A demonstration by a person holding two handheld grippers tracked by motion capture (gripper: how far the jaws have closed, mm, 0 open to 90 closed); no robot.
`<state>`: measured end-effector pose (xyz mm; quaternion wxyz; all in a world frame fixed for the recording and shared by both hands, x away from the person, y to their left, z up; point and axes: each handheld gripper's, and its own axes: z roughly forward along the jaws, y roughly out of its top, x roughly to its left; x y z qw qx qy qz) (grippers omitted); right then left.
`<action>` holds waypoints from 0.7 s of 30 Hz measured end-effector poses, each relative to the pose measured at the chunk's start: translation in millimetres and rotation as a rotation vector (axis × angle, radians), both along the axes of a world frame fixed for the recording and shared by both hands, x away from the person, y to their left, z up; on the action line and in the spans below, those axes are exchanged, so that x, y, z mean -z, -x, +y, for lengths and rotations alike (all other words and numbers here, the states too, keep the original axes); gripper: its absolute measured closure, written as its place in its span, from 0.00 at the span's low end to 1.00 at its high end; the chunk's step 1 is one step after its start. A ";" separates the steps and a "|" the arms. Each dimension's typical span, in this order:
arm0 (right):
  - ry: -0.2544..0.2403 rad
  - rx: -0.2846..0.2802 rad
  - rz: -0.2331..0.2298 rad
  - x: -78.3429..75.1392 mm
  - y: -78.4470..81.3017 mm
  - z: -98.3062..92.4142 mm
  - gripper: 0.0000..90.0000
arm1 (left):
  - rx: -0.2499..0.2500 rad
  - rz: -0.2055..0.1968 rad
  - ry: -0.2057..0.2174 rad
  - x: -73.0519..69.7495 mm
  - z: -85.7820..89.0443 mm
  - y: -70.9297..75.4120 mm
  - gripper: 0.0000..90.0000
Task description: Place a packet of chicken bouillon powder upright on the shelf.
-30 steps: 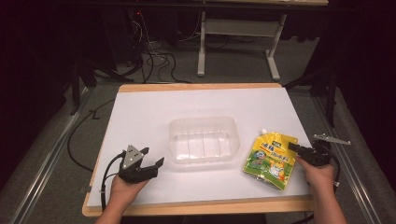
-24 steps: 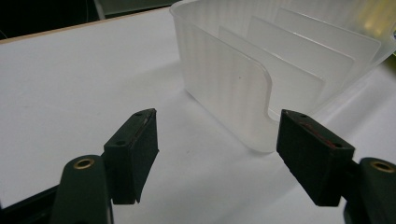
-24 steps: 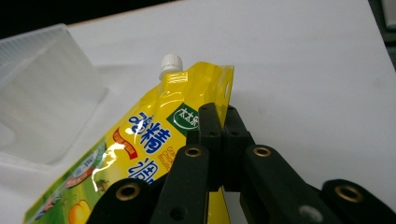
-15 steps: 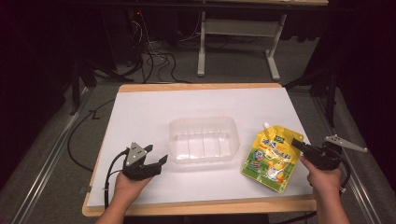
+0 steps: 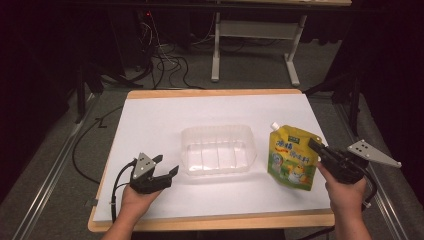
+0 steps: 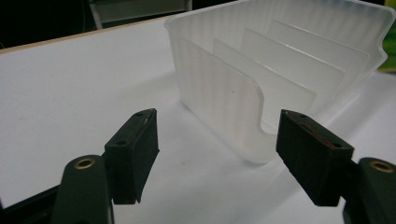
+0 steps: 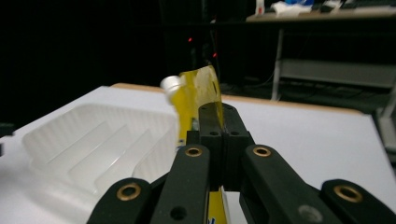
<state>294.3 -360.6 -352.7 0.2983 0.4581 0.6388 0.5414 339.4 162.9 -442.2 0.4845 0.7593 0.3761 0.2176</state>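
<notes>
While clamped between jaws of right gripper (image 5: 316,148), yellow pouch (image 5: 291,159) upright beside clear tray (image 5: 218,150); left gripper (image 5: 166,166) jaws spread, empty.

Open claw (image 6: 217,158) just short of clear ribbed plastic tray (image 6: 280,60) on white tabletop (image 6: 70,93)

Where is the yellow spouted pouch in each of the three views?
High view: the yellow pouch stands right of the clear tray, pinched by the right tongs.
Left gripper view: a green sliver at the right edge, probably the pouch.
Right gripper view: centre, above the shut jaws.
Shared landmark: the clear tray.
</notes>
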 end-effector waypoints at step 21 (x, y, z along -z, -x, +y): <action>0.073 0.177 -0.039 17.9 15.1 -18.4 0.98 | -0.128 0.026 0.033 2.6 0.2 -16.7 0.81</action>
